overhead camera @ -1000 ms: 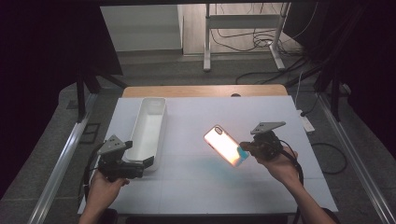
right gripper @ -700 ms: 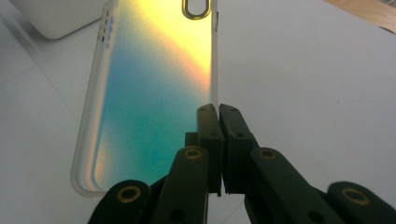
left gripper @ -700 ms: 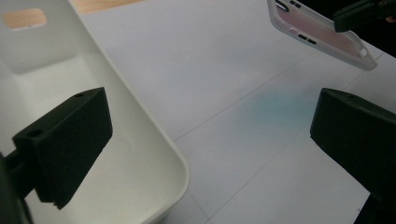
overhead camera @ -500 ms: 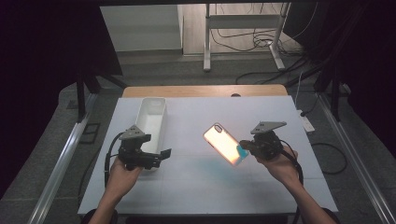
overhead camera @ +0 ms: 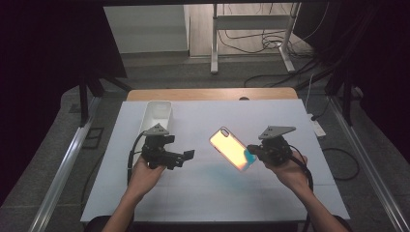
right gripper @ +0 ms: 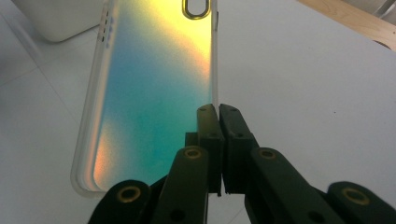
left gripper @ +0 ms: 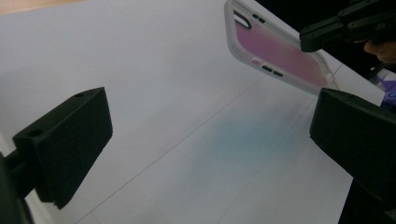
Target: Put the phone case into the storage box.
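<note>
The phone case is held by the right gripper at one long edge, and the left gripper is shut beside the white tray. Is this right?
Not quite: the left gripper is open, its jaws wide apart in the left gripper view. The rest holds: the right gripper pinches the phone case at one long edge, and the white tray is beside the left gripper.

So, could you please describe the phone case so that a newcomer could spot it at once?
Start at the white table and look right of its middle. There the right gripper holds a phone case by one edge, lifted and tilted. Its glowing orange-to-teal back sets it apart from the plain white tray at the far left.
</note>
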### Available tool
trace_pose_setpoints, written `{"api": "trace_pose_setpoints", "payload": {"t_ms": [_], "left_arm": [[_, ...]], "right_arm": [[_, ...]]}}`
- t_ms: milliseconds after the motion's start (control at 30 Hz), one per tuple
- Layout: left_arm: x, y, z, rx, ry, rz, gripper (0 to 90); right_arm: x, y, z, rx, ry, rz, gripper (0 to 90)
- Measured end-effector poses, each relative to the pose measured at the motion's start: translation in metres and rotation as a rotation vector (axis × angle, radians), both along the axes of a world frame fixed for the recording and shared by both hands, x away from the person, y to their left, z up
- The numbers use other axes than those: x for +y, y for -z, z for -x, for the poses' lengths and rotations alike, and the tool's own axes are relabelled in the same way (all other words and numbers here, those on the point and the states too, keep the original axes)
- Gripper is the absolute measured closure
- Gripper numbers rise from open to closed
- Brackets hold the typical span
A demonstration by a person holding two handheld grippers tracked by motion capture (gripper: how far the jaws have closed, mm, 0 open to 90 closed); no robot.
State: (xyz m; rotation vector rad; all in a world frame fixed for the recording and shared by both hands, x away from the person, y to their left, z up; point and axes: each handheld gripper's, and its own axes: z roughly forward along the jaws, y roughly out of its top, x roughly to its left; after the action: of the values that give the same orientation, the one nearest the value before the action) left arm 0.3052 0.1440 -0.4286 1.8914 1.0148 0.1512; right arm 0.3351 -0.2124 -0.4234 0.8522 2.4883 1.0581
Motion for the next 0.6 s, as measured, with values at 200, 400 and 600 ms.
{"api": "trace_pose_setpoints", "payload": {"t_ms": [200, 400, 600], "left_arm": [[-0.011, 0.0, -0.012, 0.019, 0.031, 0.053, 0.7], [-0.02, 0.001, -0.018, 0.03, 0.056, 0.082, 0.8], [-0.022, 0.003, -0.018, 0.051, 0.069, 0.102, 0.7]], "right_arm": [[0.002, 0.0, 0.001, -0.008, -0.004, 0.005, 88.2], [0.004, 0.0, 0.003, -0.019, -0.01, 0.001, 88.2], [0.006, 0.0, 0.004, -0.025, -0.015, 0.0, 88.2]]}}
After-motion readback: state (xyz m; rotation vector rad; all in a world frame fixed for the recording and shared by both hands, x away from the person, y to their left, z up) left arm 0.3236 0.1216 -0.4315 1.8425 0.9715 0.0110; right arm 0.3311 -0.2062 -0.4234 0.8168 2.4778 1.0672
